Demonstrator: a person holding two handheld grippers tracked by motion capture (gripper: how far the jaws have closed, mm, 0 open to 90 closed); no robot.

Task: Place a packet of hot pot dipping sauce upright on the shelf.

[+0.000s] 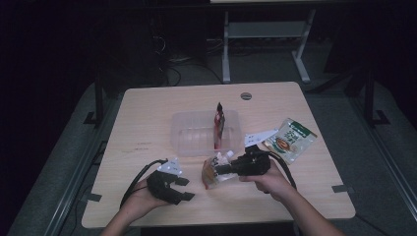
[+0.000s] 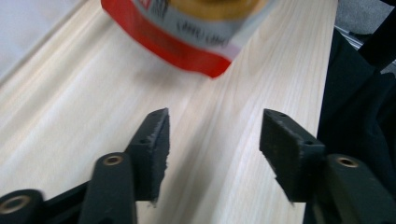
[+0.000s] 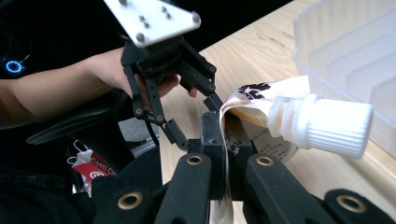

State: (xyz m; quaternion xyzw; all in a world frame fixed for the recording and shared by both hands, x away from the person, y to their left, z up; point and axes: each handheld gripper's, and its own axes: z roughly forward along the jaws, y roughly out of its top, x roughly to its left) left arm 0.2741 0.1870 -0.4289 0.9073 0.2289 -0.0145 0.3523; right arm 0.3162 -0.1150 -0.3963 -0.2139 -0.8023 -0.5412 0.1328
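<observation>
Fingers of the left gripper [image 1: 181, 189] stand apart over bare table [image 1: 147, 123], nothing between them; the red-edged bottom of the spouted pouch [image 1: 215, 170] lies just beyond their tips. Farther right, the right gripper [image 1: 219, 169] is clamped on that pouch's thin top edge, the white screw cap [image 3: 327, 123] just beside its fingers. Past the pouch sits a clear plastic tub [image 1: 196, 132] with a red packet [image 1: 219, 123] upright inside; a green packet [image 1: 290, 139] lies farther right.

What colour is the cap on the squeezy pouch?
White, ribbed; the cap shows best in the right gripper view.
</observation>
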